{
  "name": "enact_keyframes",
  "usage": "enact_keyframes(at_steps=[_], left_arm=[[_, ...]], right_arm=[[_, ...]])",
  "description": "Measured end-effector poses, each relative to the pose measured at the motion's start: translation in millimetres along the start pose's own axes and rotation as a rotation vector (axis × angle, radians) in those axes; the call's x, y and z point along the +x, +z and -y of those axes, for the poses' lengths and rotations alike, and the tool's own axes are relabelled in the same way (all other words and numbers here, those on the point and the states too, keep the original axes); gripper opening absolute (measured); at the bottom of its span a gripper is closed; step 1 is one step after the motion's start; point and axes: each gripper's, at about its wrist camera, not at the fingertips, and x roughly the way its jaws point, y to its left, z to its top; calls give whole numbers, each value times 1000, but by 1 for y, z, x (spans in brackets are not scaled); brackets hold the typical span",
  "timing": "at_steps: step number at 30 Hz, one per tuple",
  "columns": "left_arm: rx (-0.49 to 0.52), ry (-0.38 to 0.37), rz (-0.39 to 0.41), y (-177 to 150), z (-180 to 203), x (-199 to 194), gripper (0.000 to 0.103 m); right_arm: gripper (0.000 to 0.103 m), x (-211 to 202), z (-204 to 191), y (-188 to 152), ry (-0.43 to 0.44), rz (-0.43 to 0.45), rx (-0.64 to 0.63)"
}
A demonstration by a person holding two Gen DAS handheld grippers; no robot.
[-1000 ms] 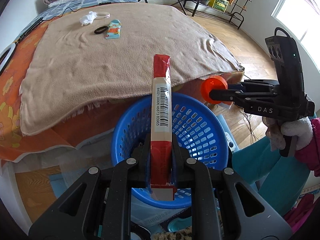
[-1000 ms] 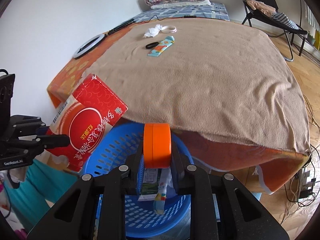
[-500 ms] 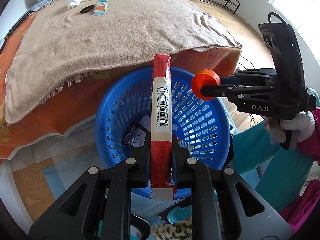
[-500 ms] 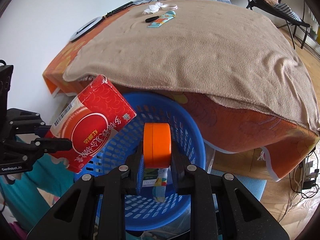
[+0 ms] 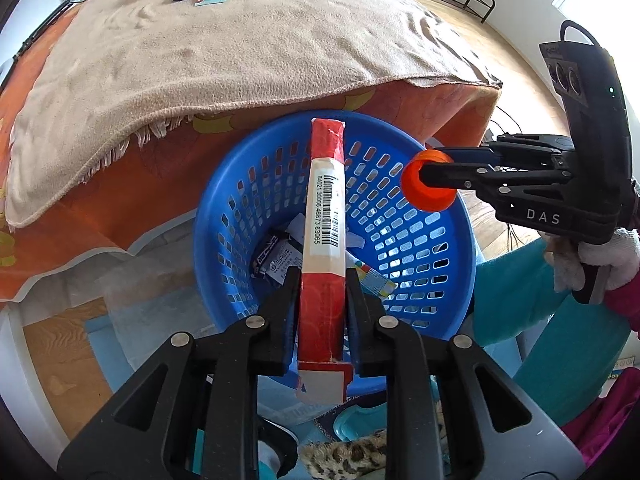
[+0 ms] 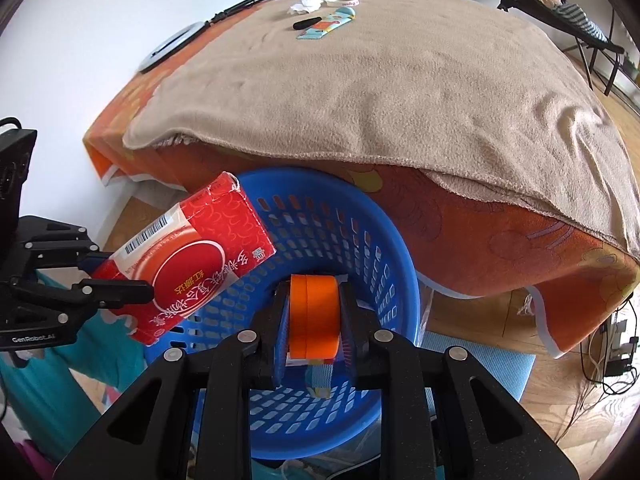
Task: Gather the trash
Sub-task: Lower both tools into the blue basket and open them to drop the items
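My left gripper (image 5: 323, 280) is shut on a flat red and white carton (image 5: 325, 236) and holds it edge-up over the blue plastic basket (image 5: 452, 264). In the right wrist view the carton (image 6: 196, 264) hangs over the basket's left rim (image 6: 392, 256). My right gripper (image 6: 313, 312) is shut on an orange lid (image 6: 314, 316) and holds it above the basket; it also shows in the left wrist view (image 5: 440, 180) with the lid (image 5: 418, 190) over the right rim. Wrappers (image 5: 280, 258) lie in the basket's bottom.
A bed with a tan blanket (image 6: 380, 72) and orange sheet stands right behind the basket. Far up on it lie a crumpled tissue (image 6: 306, 2), a black hair tie (image 6: 306, 23) and a teal packet (image 6: 326, 28). Wooden floor and cables lie at right (image 6: 600, 352).
Both grippers have moved down and forward over the basket, so the basket fills more of each view and the bed has slid upward. Both still hold their items.
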Motion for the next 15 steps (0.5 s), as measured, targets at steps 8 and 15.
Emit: enact_keyframes(at_steps=[8, 15], left_arm=[[-17, 11, 7, -1, -4, -2, 41], [-30, 23, 13, 1, -6, -3, 60]], right_arm=[[34, 3, -2, -1, -7, -15, -6], [48, 3, -2, 0, -25, -14, -10]])
